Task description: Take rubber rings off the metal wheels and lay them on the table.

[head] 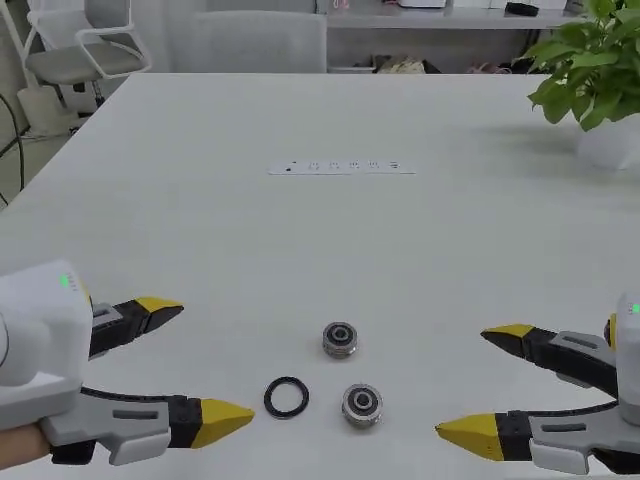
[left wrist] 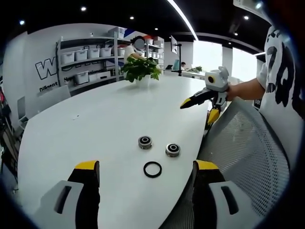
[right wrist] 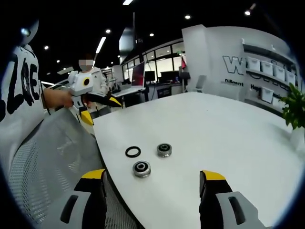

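Two metal wheels [head: 340, 339] [head: 361, 404] sit near the front edge of the white table [head: 330, 230], each with a dark ring around its rim. A loose black rubber ring [head: 286, 397] lies flat just left of the nearer wheel. My left gripper [head: 195, 365] hovers open to the left of them, nothing between its yellow-tipped jaws. My right gripper [head: 485, 385] is open to the right, also holding nothing. In the left gripper view the ring [left wrist: 152, 169] lies ahead between the jaws, wheels [left wrist: 145, 141] [left wrist: 172, 150] beyond. The right gripper view shows ring [right wrist: 133, 152] and wheels [right wrist: 164, 150] [right wrist: 142, 168].
A potted plant [head: 590, 80] stands at the table's far right corner. A strip of small markings [head: 342, 167] lies mid-table. Office chairs [head: 90, 45] stand beyond the far edge. A mesh chair back [left wrist: 238, 143] is close to the table's front edge.
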Tool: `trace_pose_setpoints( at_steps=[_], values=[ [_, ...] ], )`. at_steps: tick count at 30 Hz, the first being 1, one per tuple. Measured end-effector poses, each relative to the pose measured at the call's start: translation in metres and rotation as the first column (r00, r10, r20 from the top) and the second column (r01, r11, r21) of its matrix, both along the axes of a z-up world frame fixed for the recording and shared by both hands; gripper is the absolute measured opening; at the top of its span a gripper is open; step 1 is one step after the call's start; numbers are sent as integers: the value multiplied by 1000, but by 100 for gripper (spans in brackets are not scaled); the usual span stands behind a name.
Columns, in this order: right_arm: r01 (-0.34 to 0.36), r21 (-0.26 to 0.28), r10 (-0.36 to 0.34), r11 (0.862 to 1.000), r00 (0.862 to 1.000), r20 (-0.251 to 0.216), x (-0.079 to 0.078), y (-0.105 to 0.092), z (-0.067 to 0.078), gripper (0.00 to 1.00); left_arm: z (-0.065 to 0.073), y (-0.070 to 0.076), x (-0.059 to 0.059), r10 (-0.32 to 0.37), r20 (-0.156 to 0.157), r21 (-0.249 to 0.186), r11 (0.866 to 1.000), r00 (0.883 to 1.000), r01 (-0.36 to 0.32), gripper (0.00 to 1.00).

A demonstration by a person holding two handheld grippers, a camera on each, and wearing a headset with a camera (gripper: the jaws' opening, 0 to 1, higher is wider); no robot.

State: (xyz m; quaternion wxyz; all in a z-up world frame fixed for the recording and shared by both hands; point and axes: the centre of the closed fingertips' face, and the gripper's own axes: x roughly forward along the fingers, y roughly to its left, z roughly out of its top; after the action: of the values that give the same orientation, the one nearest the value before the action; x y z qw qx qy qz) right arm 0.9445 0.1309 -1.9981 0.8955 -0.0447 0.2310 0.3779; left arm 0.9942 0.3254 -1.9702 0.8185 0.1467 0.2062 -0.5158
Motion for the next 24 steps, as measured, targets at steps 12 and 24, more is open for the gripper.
trace_pose_setpoints(
  at_steps=[12, 24],
  values=[
    [-4, -4, 4, 1000, 1000, 11, -5, 0, 1, 80, 4, 4, -5, 23, 5, 2, 1000, 1000, -23, 79],
    [4, 1, -4, 1000, 1000, 27, -9, -2, 8, 81, 5, 2, -7, 24, 21, 14, 1000, 1000, -24, 79]
  ],
)
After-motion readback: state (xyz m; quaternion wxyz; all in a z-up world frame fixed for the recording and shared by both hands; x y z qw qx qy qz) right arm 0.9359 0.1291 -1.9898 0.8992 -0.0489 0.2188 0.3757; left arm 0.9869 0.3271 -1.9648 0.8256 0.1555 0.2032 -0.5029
